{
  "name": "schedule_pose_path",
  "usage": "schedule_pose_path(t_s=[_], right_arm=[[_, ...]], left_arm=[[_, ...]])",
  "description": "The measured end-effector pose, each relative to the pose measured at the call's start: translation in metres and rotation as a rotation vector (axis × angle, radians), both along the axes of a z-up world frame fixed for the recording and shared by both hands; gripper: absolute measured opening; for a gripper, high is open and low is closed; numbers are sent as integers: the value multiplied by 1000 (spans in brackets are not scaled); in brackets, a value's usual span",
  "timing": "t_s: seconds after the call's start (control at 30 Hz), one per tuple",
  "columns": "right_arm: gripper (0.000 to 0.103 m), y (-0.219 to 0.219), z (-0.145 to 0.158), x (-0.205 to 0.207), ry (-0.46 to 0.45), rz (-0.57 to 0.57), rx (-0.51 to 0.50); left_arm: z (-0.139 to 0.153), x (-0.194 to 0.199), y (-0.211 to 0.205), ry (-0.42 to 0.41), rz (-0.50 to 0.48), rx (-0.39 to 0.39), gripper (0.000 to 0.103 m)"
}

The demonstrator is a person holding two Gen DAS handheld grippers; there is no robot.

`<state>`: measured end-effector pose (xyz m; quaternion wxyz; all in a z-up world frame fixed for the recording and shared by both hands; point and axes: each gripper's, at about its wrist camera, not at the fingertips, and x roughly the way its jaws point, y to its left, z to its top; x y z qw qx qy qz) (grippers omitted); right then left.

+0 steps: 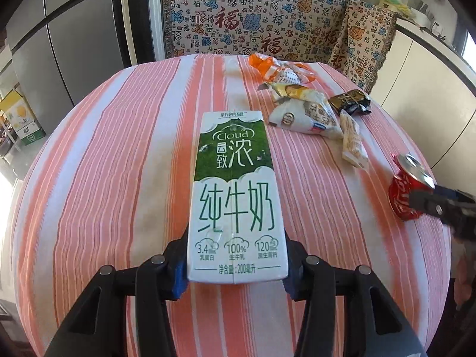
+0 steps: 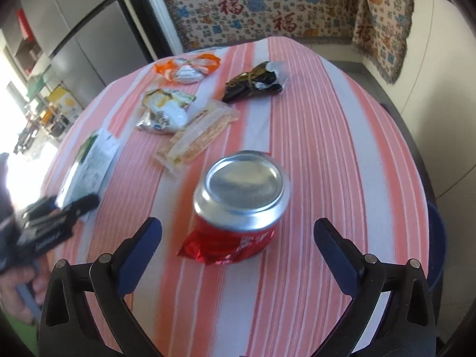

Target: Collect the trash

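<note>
1. My striped surface (image 1: 119,148) carries everything.
2. My left tool (image 1: 235,273) is clamped on the milk carton (image 1: 235,196), lying flat.
3. My right tool (image 2: 238,247) stands wide around the crushed red can (image 2: 238,208), not touching.
4. Wrappers (image 2: 166,113) lie beyond.

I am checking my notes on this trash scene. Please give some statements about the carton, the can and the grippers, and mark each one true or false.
1. The left gripper is closed on the milk carton. True.
2. The red soda can is intact. False: its lower part is crushed.
3. The right gripper has its jaws open on either side of the can. True.
4. The tablecloth is plain blue. False: it has pink and white stripes.
5. The black wrapper lies inside the carton. False: it lies on the tablecloth.
</note>
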<state>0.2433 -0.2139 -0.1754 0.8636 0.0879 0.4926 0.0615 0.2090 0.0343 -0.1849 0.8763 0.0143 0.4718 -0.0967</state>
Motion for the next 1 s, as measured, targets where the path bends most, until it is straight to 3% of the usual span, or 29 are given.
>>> schedule_pose_path(t_s=[0.03, 0.07, 0.13, 0.2, 0.5, 0.57, 0.6, 0.8, 1.0], right_arm=[[90, -2, -3, 2, 11, 5, 16], [60, -4, -4, 2, 18, 17, 23], [49, -8, -1, -4, -9, 24, 17], [47, -12, 4, -12, -21, 47, 26], [47, -31, 19, -42, -57, 105, 36], [47, -37, 20, -48, -65, 107, 43], [47, -40, 20, -49, -66, 104, 50], [47, -53, 18, -66, -63, 122, 103], [47, -69, 20, -78, -84, 119, 125]], left_arm=[[1, -9, -1, -8, -10, 2, 52], [2, -16, -3, -15, -23, 1, 52], [1, -25, -4, -9, -57, -10, 68], [3, -28, -2, -16, -68, -20, 73], [7, 1, -6, 20, -23, -37, 73], [3, 5, -7, 24, -17, -11, 62], [1, 6, -8, 29, -19, 0, 50], [5, -10, -10, 14, -14, -32, 48], [22, -36, -43, -25, -76, -77, 48]])
